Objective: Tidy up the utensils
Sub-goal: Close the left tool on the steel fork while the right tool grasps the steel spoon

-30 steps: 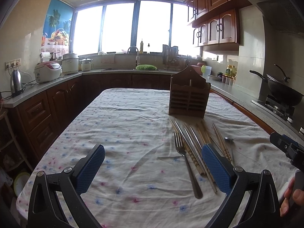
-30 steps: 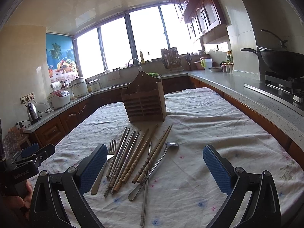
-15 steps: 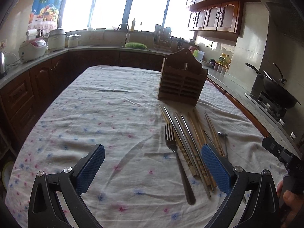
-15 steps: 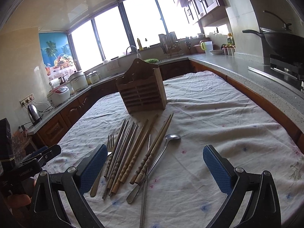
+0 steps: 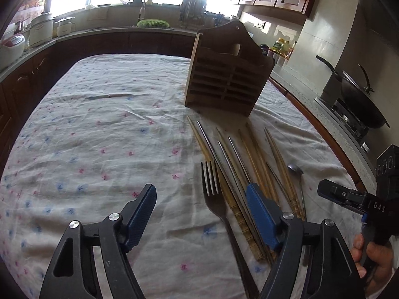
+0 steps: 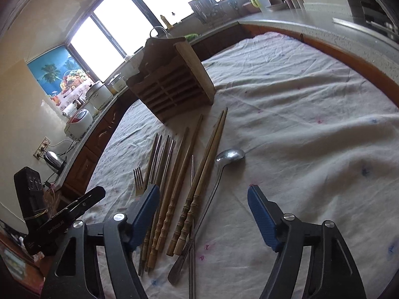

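A wooden utensil holder (image 5: 228, 74) stands upright on the cloth-covered table, also in the right wrist view (image 6: 172, 84). In front of it lie a metal fork (image 5: 217, 199), several wooden chopsticks (image 5: 256, 159), metal chopsticks (image 5: 224, 154) and a metal spoon (image 5: 298, 179). My left gripper (image 5: 202, 214) is open just above the cloth, the fork's tines between its fingers. My right gripper (image 6: 203, 211) is open and empty over the wooden chopstick handles (image 6: 184, 211) and the spoon (image 6: 224, 162). The fork (image 6: 139, 180) lies left of them.
A white floral tablecloth (image 5: 99, 149) covers the table. Counters run around it with a rice cooker (image 6: 77, 123), a kettle (image 6: 53, 159) and pots. A black wok (image 5: 361, 99) sits on the stove at the right. A sink (image 5: 139, 7) is below the windows.
Both grippers have tilted down and moved closer to the utensils. The left one now straddles the fork's tines; the right one hangs over the chopstick handles. Both stay open.
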Demonstrator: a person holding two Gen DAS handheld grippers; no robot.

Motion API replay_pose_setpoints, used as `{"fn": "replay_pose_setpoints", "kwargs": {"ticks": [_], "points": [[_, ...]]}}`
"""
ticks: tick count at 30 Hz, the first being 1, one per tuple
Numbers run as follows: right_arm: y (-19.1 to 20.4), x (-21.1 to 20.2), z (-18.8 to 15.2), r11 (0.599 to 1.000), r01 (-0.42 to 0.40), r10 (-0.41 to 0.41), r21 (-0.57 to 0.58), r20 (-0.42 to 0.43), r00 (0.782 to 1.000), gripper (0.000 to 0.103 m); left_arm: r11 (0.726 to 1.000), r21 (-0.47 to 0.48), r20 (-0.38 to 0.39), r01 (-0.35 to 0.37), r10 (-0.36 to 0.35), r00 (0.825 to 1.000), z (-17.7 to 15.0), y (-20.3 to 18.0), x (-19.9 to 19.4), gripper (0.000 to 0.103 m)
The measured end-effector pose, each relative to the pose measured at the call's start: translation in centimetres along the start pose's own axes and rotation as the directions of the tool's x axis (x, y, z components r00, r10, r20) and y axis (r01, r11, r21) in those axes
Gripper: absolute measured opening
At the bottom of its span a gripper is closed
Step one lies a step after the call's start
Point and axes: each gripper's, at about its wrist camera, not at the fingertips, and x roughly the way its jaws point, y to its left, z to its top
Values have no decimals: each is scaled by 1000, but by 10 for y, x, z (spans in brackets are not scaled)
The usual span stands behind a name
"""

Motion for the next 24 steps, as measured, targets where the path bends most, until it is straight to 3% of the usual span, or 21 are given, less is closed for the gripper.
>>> {"fn": "replay_pose_setpoints", "kwargs": {"ticks": [5, 10, 14, 16, 17, 18, 22, 24], "points": [[-15, 24, 8, 997, -9, 15, 77, -85, 996, 48, 999, 2, -57, 52, -52, 997, 19, 2, 39, 61], [-19, 33, 17, 994, -35, 47, 107, -107, 993, 38, 994, -13, -112, 108, -109, 988, 34, 7, 74, 33], [-24, 40, 23, 990, -51, 68, 132, -127, 990, 25, 990, -13, -114, 142, -143, 983, 40, 8, 91, 30], [-25, 43, 24, 989, -53, 72, 138, -134, 988, 17, 987, -19, -115, 161, -162, 980, 41, 8, 95, 19], [-25, 43, 24, 989, -50, 70, 141, -138, 988, 7, 984, -28, -109, 174, -176, 978, 39, 8, 93, 18], [-26, 44, 24, 988, -50, 71, 146, -143, 987, 4, 984, -29, -101, 177, -179, 979, 38, 9, 92, 17], [-21, 35, 23, 991, -48, 62, 123, -113, 992, 2, 981, -27, -61, 194, -195, 979, 33, 5, 66, 1], [-17, 27, 24, 993, -52, 61, 103, -91, 994, 2, 981, -24, -34, 191, -192, 981, 31, 4, 48, 1]]}}
